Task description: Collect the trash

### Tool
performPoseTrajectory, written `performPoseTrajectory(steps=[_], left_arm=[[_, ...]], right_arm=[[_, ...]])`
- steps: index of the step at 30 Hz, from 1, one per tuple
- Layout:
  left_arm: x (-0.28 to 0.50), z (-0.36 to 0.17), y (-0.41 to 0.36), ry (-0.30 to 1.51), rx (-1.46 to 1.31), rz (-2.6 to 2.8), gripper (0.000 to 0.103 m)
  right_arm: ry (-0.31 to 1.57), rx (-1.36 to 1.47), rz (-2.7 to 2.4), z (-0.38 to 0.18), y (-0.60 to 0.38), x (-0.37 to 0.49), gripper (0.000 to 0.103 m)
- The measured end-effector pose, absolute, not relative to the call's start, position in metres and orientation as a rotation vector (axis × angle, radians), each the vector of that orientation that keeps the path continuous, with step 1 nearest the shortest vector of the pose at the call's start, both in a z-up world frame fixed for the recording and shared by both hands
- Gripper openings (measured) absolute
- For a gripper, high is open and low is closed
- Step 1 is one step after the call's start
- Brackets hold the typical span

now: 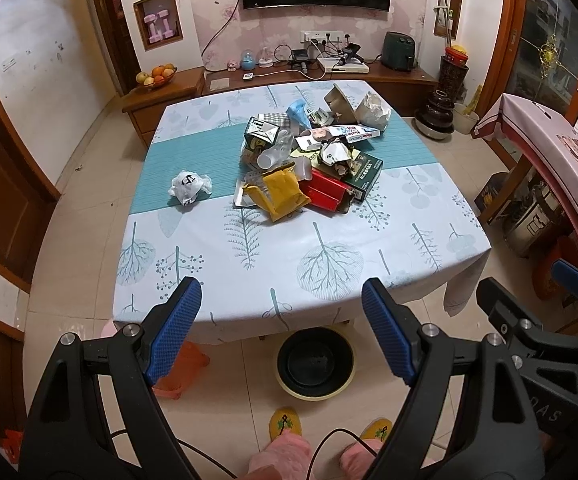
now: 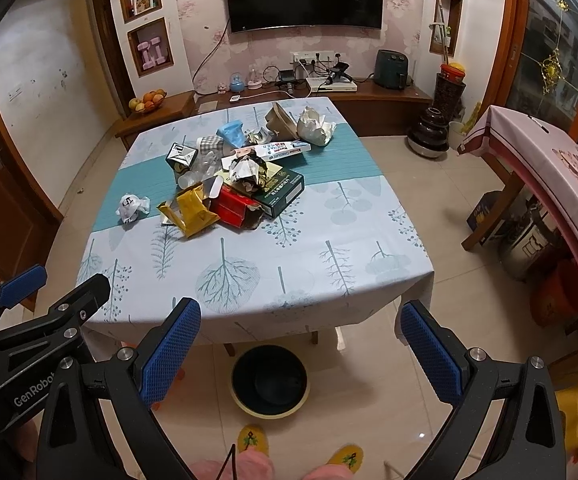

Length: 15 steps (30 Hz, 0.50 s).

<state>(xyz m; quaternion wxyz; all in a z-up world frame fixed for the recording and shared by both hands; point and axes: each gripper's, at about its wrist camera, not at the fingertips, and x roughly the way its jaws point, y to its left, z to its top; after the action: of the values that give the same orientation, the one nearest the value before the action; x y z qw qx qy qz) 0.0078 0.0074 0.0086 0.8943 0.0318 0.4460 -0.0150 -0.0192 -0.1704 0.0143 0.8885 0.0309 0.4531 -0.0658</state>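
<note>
A heap of trash (image 1: pixel 309 152) lies in the middle of the table (image 1: pixel 249 280): a yellow bag (image 1: pixel 283 192), a red box (image 1: pixel 327 194), a green box (image 1: pixel 365 172), cartons and wrappers. It also shows in the right wrist view (image 2: pixel 233 176). A crumpled white paper ball (image 1: pixel 189 186) lies apart to its left, seen too in the right wrist view (image 2: pixel 131 207). A black bin (image 1: pixel 315 364) stands on the floor under the table's near edge (image 2: pixel 269 380). My left gripper (image 1: pixel 281 328) and right gripper (image 2: pixel 301 352) are open and empty, held before the near edge above the bin.
A TV cabinet (image 1: pixel 329 76) with cables and a fruit bowl (image 1: pixel 157 76) lines the far wall. A second table with a pink cloth (image 1: pixel 561 152) stands at the right. Dark vases (image 1: pixel 441 112) stand at the far right. An orange bag (image 1: pixel 185 364) lies on the floor.
</note>
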Motion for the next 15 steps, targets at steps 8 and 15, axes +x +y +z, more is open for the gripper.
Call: performPoseTrajectory(steps=[8, 15], left_arm=[[0.010, 0.010, 0.006, 0.926, 0.073, -0.036, 0.080], [0.025, 0.009, 0.016, 0.910, 0.078, -0.065, 0.080]], right_arm=[[0.943, 0.070, -0.137, 0.015, -0.172, -0.020, 0.102], [0.928, 0.072, -0.160, 0.021, -0.167, -0.007, 0.102]])
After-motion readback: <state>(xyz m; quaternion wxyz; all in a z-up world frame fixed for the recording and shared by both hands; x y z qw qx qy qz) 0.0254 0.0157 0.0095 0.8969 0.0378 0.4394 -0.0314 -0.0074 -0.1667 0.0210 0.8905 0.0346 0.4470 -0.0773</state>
